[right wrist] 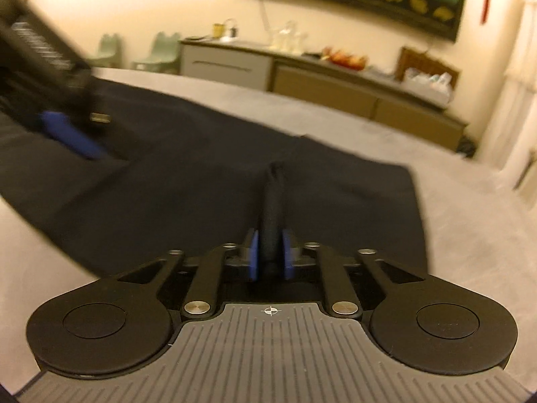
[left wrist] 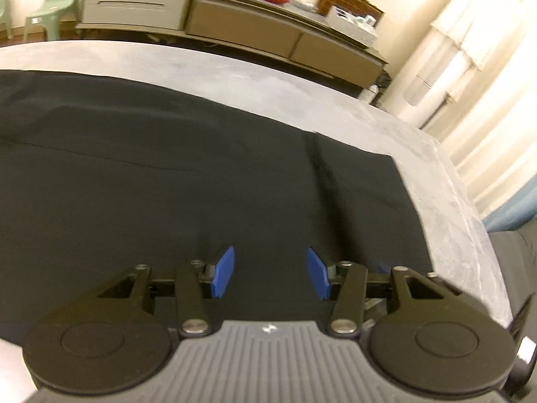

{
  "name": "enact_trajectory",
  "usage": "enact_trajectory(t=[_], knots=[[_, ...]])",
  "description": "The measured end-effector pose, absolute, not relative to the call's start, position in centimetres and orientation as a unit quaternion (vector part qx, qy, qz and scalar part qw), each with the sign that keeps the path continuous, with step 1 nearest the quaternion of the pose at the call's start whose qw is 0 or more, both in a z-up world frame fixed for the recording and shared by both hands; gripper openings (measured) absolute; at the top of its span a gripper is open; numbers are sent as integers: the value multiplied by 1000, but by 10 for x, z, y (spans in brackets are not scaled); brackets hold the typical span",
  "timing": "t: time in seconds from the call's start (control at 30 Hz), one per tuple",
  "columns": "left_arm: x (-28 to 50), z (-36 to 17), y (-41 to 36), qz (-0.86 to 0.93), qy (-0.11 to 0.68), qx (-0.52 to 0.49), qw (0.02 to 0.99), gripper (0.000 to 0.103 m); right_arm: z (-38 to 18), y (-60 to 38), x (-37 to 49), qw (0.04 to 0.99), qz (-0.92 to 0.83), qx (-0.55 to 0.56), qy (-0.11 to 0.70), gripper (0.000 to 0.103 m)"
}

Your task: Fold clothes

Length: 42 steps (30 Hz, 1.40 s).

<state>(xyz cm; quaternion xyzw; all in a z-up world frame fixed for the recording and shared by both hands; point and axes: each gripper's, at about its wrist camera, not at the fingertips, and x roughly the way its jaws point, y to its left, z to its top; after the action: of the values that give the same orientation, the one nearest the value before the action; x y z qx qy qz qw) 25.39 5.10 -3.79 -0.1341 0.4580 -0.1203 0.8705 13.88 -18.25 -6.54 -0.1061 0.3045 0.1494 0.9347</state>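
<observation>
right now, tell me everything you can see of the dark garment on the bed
The dark, near-black fabric garment lies spread mostly flat across the grey bed cover, with a seam line and a raised crease running along it. The right tool is shut on a pinched ridge of the cloth near its closer edge. The left tool hangs open over the fabric; whether it touches is unclear.

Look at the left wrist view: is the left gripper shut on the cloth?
No: the left gripper is open, blue pads apart above the black cloth.
</observation>
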Motion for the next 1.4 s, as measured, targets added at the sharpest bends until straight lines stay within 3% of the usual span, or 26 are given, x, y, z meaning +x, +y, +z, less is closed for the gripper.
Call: enact_trajectory(t=[0.03,0.07,0.27,0.4,0.5,0.53,0.57,0.63,0.7,0.73,0.77,0.93,0.97,1.0,1.03,1.1,1.13,1.17,1.23,1.33,1.4], knots=[[255,-37,45,-120,456,-132,872,49,-65,-183,137,932,163,-99,309,60],[257,-36,38,-121,453,-129,874,49,-62,-185,134,930,174,-89,312,65],[276,-32,-13,-146,434,-86,885,51,-38,-259,132,939,101,34,328,60],[283,-65,-51,-138,460,-25,877,48,-63,-294,147,928,39,56,367,47],[279,-70,-62,-134,464,21,876,49,-61,-296,141,930,33,47,364,48],[279,-66,-63,-137,462,26,876,49,-58,-299,139,931,29,55,361,55],[279,-58,-64,-148,454,19,878,51,-56,-301,137,932,24,62,357,69],[284,-39,-73,-165,435,26,885,60,-55,-300,136,934,20,59,353,75],[294,-22,-90,-181,417,44,889,74,-57,-289,140,933,34,30,358,37],[300,-17,-104,-192,417,55,886,84,-58,-284,142,932,41,15,360,12],[308,-15,-117,-211,423,64,879,90,-56,-278,140,935,45,-3,351,5],[348,-37,-181,-274,490,123,818,91,-42,-253,121,955,59,-74,283,4],[350,-46,-189,-275,497,150,809,78,-42,-251,120,955,62,-79,279,4],[352,-55,-196,-272,504,177,801,56,-43,-251,120,955,60,-80,278,4],[355,-62,-196,-253,512,196,797,15,-44,-251,120,956,56,-80,276,6],[357,-58,-174,-260,513,167,801,8,-46,-253,122,957,49,-79,274,35],[356,-48,-158,-262,506,143,809,8,-47,-254,122,958,45,-79,273,69],[355,-38,-143,-263,499,120,817,8,-47,-255,123,958,46,-75,271,79],[352,-19,-102,-261,485,74,832,8,-42,-256,122,960,62,-56,268,73],[344,-4,-13,-233,474,7,849,8,-24,-248,114,957,126,-2,262,75],[343,-23,26,-206,494,-4,845,9,-19,-234,112,953,160,3,259,79]])
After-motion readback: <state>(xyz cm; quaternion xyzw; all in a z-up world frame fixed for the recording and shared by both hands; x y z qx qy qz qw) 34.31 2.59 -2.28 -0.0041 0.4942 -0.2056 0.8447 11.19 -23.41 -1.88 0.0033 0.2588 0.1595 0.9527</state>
